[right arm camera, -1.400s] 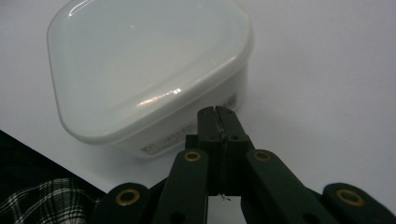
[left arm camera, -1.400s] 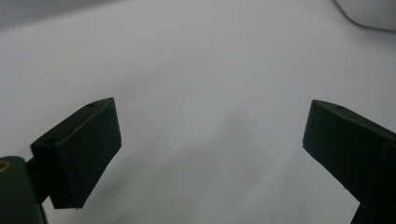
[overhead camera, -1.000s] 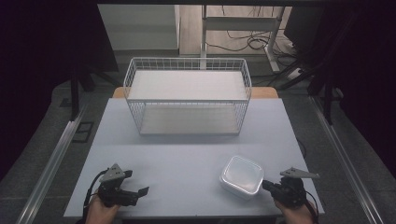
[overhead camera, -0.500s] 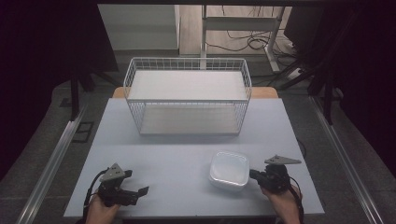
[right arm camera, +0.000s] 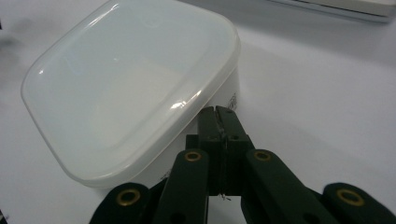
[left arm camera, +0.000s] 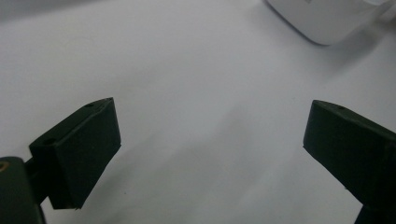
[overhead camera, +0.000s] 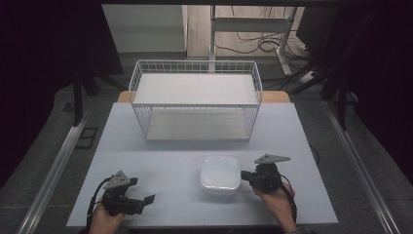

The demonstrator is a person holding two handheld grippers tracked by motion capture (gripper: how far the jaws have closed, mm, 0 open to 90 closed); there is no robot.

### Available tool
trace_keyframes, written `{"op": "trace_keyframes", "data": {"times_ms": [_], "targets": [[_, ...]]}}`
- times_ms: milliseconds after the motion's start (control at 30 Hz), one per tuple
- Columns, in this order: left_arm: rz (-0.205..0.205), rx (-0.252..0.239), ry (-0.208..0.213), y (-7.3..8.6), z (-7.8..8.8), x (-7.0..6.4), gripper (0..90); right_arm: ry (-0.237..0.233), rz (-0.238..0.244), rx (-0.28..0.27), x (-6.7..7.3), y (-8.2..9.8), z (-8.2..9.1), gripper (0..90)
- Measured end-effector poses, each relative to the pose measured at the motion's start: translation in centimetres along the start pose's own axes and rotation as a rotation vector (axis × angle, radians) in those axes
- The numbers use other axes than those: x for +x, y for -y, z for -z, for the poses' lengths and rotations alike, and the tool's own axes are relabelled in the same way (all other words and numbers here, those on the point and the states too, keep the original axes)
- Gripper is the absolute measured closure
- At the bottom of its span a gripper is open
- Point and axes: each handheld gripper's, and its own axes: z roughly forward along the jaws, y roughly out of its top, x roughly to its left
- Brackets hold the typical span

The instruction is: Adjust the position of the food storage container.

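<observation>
A white, rounded-square lidded container [overhead camera: 220, 174] sits on the pale table [overhead camera: 160, 151], in front of the wire basket. My right gripper [overhead camera: 247, 176] is shut with nothing between its jaws, and its closed tips touch the container's right side. In the right gripper view the closed gripper [right arm camera: 217, 113] presses the container [right arm camera: 126, 88] just under the lid rim. My left gripper [overhead camera: 146, 200] rests open near the front left of the table, apart from the container. The left gripper [left arm camera: 210, 140] has only bare table between its jaws, and a corner of the container [left arm camera: 327, 18] lies farther off.
A white wire basket [overhead camera: 195, 64] with a flat white floor stands at the middle back of the table. Metal rails run along both sides of the table. Cables and a stand lie on the floor behind.
My right gripper has moved left across the table, and the container has slid left ahead of it. The left gripper has stayed where it was.
</observation>
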Motion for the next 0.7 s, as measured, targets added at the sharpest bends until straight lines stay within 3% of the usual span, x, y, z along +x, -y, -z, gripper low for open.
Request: {"op": "trace_keyframes", "data": {"times_ms": [333,567,667,700], "targets": [[0.005,0.006,0.01,0.0,0.0,0.0,4.5,-0.031,0.053,0.021,2.3,-1.2,-2.5,89.3],[-0.013,0.005,0.011,0.0,0.0,-0.1,4.4,-0.006,0.072,0.006,2.1,-1.4,-2.5,88.6],[-0.025,-0.005,0.016,0.0,0.0,-0.3,4.3,0.012,0.071,-0.014,1.4,-1.1,-1.6,80.3],[-0.034,-0.009,0.018,-0.1,0.0,-0.3,4.2,0.023,0.084,-0.025,1.0,-0.9,-1.0,71.6]]}}
